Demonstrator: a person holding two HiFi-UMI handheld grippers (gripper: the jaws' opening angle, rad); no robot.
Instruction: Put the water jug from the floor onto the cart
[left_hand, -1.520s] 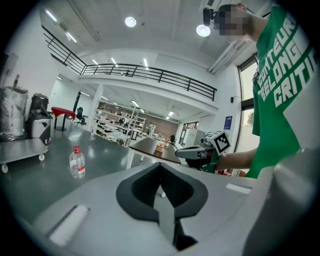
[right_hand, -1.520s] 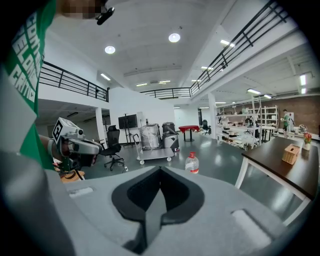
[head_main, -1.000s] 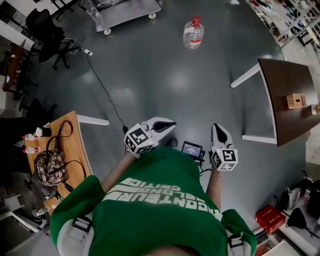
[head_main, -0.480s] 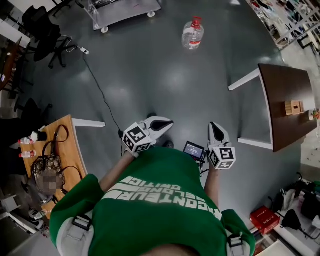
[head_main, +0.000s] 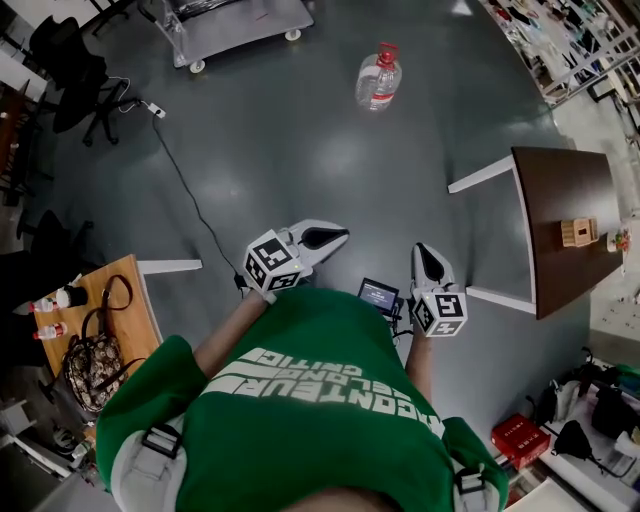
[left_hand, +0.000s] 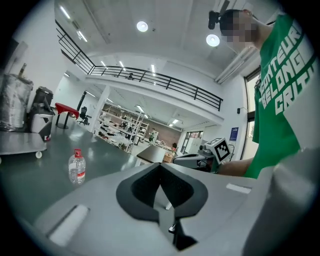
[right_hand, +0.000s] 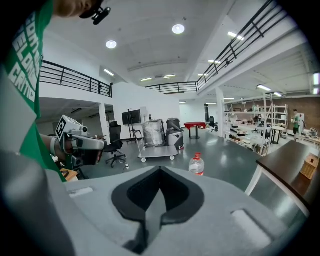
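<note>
The clear water jug (head_main: 378, 78) with a red cap stands upright on the grey floor, far ahead of me; it also shows as the jug (left_hand: 76, 167) in the left gripper view and the jug (right_hand: 196, 164) in the right gripper view. The metal cart (head_main: 230, 25) on castors stands to the jug's left, seen loaded with wrapped equipment as the cart (right_hand: 160, 150). My left gripper (head_main: 328, 237) and right gripper (head_main: 425, 255) are held in front of my chest, well short of the jug. Both are shut and empty, as the left gripper (left_hand: 160, 167) and right gripper (right_hand: 160, 170) show in their own views.
A dark brown table (head_main: 565, 225) with a small wooden block stands at the right. A wooden desk (head_main: 140, 300) with a handbag (head_main: 92, 355) is at my left. A cable (head_main: 185, 190) crosses the floor toward office chairs (head_main: 70, 60). A red box (head_main: 520, 435) lies at lower right.
I have walked forward: the jug and cart look slightly nearer, and the wooden desk and brown table have slid back. Both grippers moved along with me, still shut.
</note>
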